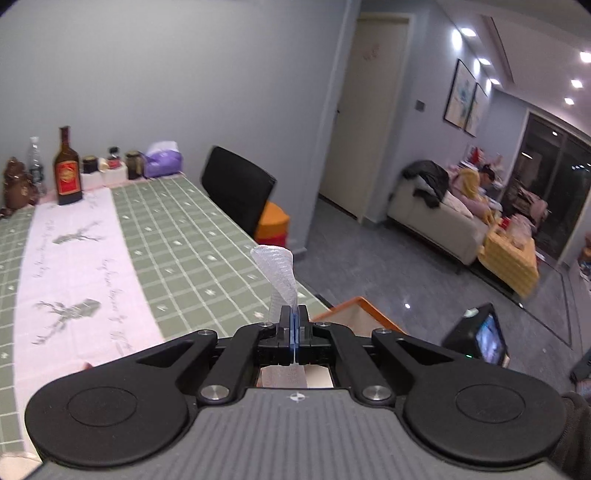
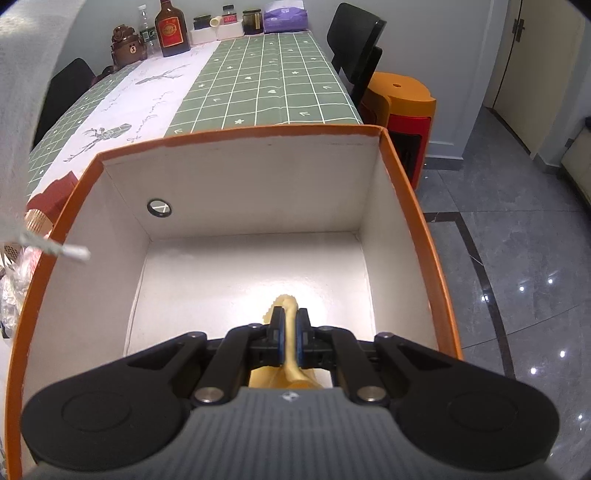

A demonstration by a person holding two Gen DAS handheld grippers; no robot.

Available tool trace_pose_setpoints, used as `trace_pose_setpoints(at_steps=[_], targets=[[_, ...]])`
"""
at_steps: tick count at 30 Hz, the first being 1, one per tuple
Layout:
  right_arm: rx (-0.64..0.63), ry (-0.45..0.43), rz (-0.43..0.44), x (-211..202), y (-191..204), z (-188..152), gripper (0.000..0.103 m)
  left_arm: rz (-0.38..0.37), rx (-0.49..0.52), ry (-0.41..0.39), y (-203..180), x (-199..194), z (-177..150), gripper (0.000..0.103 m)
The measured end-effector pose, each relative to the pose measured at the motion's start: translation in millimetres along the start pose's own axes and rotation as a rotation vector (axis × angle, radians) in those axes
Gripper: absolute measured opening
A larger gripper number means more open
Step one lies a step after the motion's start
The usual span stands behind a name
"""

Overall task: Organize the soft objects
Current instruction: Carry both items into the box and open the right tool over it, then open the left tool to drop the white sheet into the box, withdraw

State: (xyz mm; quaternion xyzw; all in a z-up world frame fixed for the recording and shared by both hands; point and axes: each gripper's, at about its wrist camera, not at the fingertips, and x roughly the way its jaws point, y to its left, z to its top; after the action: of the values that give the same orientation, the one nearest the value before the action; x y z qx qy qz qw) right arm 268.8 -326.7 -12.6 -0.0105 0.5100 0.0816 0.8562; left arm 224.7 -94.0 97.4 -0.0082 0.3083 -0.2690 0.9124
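A yellow cloth point(image 2: 291, 325) sits pinched between the right gripper's point(image 2: 290, 326) fingers, its frilled tip poking out just past the fingertips and the rest bunching back behind them. It hangs inside an orange box point(image 2: 413, 192) with white inner walls; the bare white floor of the box lies straight ahead of and below the fingers, and nothing stands between the cloth and that floor. A small round eyelet point(image 2: 159, 208) marks the wall ahead to the left. Beyond the far rim stretches the bench point(image 2: 266, 85) with its green checked cover, bottles point(image 2: 171, 31) and jars at its far end, a black chair point(image 2: 356, 48) and an orange stool point(image 2: 402, 107) ahead to the right. The right fingers are closed tight on the yellow cloth.

A white mesh cloth point(image 1: 279, 273) stands up from between the left gripper's point(image 1: 293, 314) fingers, curling over ahead of the fingertips, with more of it showing behind them. A corner of the orange box point(image 1: 351, 314) sits just right of the fingers, the bench point(image 1: 166, 229) spreads ahead to the left, and a sofa point(image 1: 436, 218) lies far off to the right. The left fingers are pressed together on the white mesh cloth.
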Motion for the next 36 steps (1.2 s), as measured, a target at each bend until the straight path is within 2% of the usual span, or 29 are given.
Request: trace_pose_setpoints(at_steps=[4,7,12,16,22,26,28,33,36], targets=[[0.0,-0.015,-0.007,-3.7,-2.5,-1.6,0.01,-0.028,-0.002,0.046,-18.8,19.7,-8.5,0.0],[-0.004,-0.056,0.002,-13.6,-3.1,-2.5,0.028,-0.024,0.008,0.102,-30.0,36.5,-17.9,0.0],[-0.063,-0.096,-0.024,-30.2,0.2,-11.3,0.03,0.023,0.05,0.202,-40.1,65.6,-35.7,0.0],[-0.074,-0.124,-0.013,-44.2,-1.3,-18.8,0.038,0.063,0.093,0.299,-46.3,88.4,-52.9,0.0],[-0.095,-0.143,-0.002,-56.4,0.3,-26.4,0.043,0.129,0.172,0.427,-53.6,112.4,-75.4,0.0],[-0.108,-0.136,0.0,-58.4,5.1,-33.4,0.045,0.167,0.209,0.448,-57.1,118.1,-81.9,0.001],[-0.113,-0.125,-0.001,-56.5,6.0,-35.6,0.045,0.155,0.207,0.452,-57.8,117.5,-82.2,0.002],[-0.117,-0.113,-0.002,-58.5,9.6,-39.6,0.046,0.132,0.194,0.415,-57.2,108.9,-80.2,0.031],[-0.124,-0.116,-0.011,-63.5,12.7,-41.2,0.048,0.121,0.186,0.377,-56.0,97.3,-77.4,0.034]])
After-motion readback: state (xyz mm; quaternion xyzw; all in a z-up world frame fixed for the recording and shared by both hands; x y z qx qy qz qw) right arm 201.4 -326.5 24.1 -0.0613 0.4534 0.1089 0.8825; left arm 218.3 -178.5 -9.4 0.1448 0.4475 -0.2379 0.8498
